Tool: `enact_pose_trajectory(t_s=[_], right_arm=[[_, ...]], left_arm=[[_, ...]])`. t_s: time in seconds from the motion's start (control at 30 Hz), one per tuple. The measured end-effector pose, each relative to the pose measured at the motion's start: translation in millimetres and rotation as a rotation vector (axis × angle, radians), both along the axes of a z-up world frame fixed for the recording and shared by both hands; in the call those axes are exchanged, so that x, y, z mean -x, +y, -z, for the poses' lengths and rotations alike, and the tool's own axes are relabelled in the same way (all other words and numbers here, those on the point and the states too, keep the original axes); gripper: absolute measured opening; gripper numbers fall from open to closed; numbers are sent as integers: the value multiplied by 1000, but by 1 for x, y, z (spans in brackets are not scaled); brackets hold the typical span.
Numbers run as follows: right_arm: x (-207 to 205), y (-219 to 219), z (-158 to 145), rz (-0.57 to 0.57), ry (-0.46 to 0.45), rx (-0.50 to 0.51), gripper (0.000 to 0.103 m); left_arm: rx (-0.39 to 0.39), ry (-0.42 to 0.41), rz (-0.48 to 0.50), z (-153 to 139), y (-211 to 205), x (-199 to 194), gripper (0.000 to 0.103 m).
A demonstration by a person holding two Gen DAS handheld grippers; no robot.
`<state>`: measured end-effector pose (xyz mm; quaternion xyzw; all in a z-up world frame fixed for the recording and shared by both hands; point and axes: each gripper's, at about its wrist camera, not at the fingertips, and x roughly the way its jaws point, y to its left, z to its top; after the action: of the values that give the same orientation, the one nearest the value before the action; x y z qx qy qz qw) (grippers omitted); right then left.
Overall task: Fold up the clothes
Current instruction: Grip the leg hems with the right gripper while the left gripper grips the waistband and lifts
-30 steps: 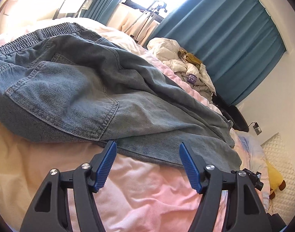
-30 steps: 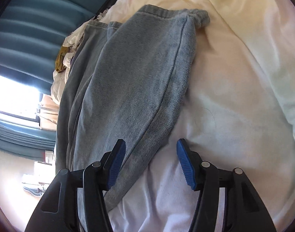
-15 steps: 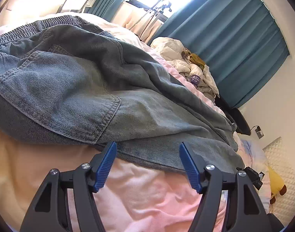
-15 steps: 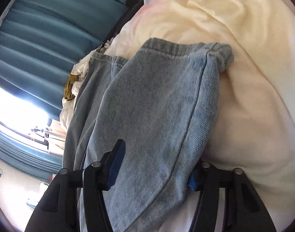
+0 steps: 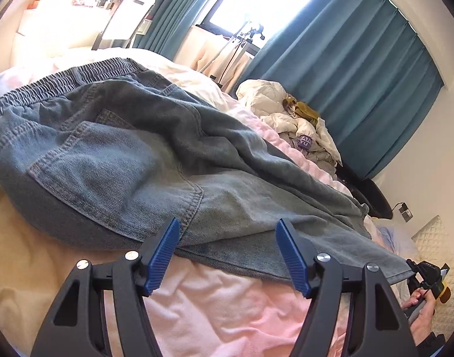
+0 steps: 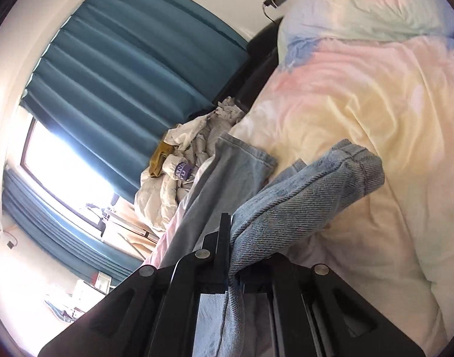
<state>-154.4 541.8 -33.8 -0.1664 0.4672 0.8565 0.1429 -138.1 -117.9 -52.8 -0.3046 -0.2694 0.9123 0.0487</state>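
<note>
A pair of light blue jeans (image 5: 143, 160) lies across the bed, waistband at the upper left, legs running to the lower right. My left gripper (image 5: 227, 255) is open, its blue pads either side of the jeans' near edge below the back pocket. My right gripper (image 6: 231, 255) is shut on the end of one jeans leg (image 6: 310, 196) and holds it lifted off the bedding; its pads are hidden by the denim. The other leg (image 6: 235, 163) lies flat beyond it. The right gripper also shows at the lower right in the left wrist view (image 5: 426, 276).
The bed has a pink and cream quilt (image 5: 227, 303). A heap of white and tan clothes (image 5: 298, 128) lies at the far edge by the teal curtains (image 5: 360, 83). A pastel pillow (image 6: 360, 15) lies at the head of the bed. A white chair (image 5: 122, 17) stands beyond the bed.
My right gripper has moved onto the leg end, shut on it and lifted it. My left gripper has stayed open at the jeans' near edge, shifting only slightly.
</note>
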Motion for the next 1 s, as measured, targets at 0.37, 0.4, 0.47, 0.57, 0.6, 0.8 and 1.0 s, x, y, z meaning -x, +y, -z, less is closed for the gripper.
enact_pose_trajectory(t_s=[0.37,0.4,0.47,0.57,0.6,0.8,1.0], right_arm=[[-50,28,26,-17,-101,144,3],[-55,30,28,-19,-110,158,3],[-63,36,34,-21,-129,191,3],[-72,42,57,-13,-165,306,3],[-74,43,60,-14,-172,328,5],[-80,45,64,-15,-177,369,11],[-86,50,74,56,-160,414,22]], left_arm=[[-145,-29,-87,-48,-84,-60,69],[-166,-50,-108,-46,-94,-64,69],[-228,-92,-150,-37,-114,-72,69],[-338,-153,-193,-17,-143,-75,69],[-374,-173,-199,-9,-152,-73,69],[-479,-218,-252,23,-184,-58,69],[-561,-204,-254,47,-196,-33,69]])
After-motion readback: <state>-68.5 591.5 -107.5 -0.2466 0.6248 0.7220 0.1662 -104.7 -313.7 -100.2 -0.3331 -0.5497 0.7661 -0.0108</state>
